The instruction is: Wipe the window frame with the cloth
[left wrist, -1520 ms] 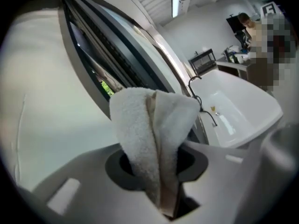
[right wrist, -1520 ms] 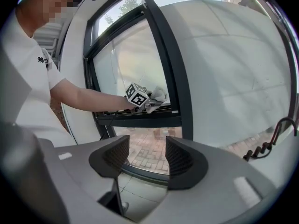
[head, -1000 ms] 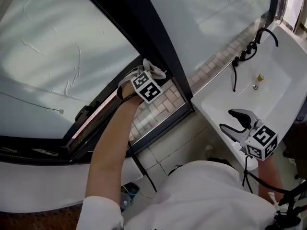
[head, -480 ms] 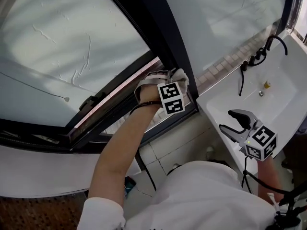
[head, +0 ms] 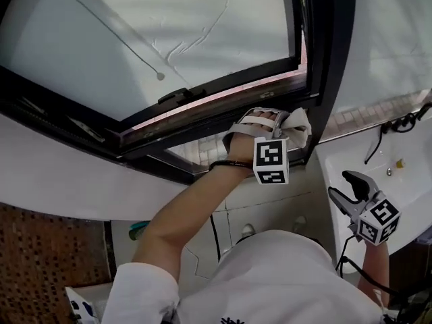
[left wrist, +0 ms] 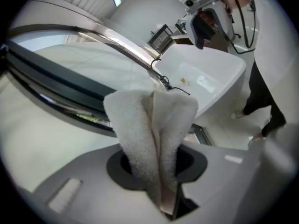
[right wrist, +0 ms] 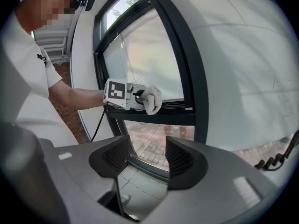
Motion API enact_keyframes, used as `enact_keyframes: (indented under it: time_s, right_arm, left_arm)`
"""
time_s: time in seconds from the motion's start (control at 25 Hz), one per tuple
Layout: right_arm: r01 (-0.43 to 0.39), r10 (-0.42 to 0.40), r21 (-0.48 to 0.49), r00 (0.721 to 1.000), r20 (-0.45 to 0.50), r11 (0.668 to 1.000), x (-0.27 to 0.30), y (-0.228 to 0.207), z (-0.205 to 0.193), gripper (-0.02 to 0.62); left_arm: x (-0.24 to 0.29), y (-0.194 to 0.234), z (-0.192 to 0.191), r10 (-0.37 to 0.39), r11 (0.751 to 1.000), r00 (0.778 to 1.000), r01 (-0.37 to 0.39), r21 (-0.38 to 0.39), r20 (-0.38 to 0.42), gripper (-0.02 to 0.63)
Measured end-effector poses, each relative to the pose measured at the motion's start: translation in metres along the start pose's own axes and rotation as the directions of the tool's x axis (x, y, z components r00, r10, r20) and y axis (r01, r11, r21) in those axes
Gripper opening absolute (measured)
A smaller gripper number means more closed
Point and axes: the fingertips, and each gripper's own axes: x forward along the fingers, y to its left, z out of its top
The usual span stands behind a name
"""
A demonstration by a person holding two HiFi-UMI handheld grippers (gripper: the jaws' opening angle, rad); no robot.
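Quick note on the cloth, since that's what matters here. The left gripper [head: 285, 127] is clamped tight on a folded white cloth [left wrist: 150, 125]. It looks like thick terry, with a fat wad sticking out past the jaw tips. In the head view the wad sits up against the dark window frame [head: 202, 113], at the far right corner where the bottom rail meets the upright.

The right gripper [head: 345, 184] hangs low on the near right, beside the white sink [head: 405, 147]. Its jaws are spread with nothing between them.

My guess is it's light, soft and squashy, with no stiffness of its own. It'll mould round the rail edges nicely, but it'll also drag and bunch when pushed along. It probably pulls out if it's only pinched by a thin edge. Holding it across the middle of the fold, like now, seems right to me. That leaves plenty of padding out front, so cloth rather than plastic meets the frame. The frame looks rigid enough to lean on.
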Motion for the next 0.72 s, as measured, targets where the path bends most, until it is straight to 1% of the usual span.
enact_keyframes:
  time_s: [0.12, 0.24, 0.36, 0.48, 0.6, 0.72]
  right_arm:
    - [-0.032, 0.031, -0.024, 0.999, -0.022, 0.999, 0.023, 0.024, 0.008, 0.245]
    - [-0.08, 0.077, -0.068, 0.996, -0.047, 0.994, 0.051, 0.052, 0.017, 0.245]
    - [-0.135, 0.129, -0.112, 0.99, -0.06, 0.985, 0.08, 0.084, 0.03, 0.245]
    - [-0.173, 0.164, -0.141, 0.984, -0.074, 0.975, 0.104, 0.114, 0.04, 0.245]
    - [-0.182, 0.17, -0.15, 0.981, -0.091, 0.972, 0.123, 0.143, 0.042, 0.245]
    - [-0.186, 0.173, -0.157, 0.98, -0.096, 0.97, 0.14, 0.167, 0.044, 0.245]
  left_arm:
    - [-0.032, -0.003, -0.045, 0.04, 0.998, 0.999, -0.042, -0.055, -0.023, 0.13]
    - [-0.064, -0.01, -0.096, 0.071, 0.991, 0.996, -0.076, -0.112, -0.051, 0.13]
    - [-0.096, -0.019, -0.153, 0.104, 0.98, 0.989, -0.119, -0.158, -0.1, 0.13]
    - [-0.127, -0.028, -0.213, 0.133, 0.968, 0.978, -0.162, -0.19, -0.158, 0.131]
    - [-0.156, -0.033, -0.275, 0.158, 0.956, 0.964, -0.204, -0.211, -0.213, 0.13]
    - [-0.184, -0.034, -0.338, 0.185, 0.937, 0.945, -0.253, -0.242, -0.27, 0.131]
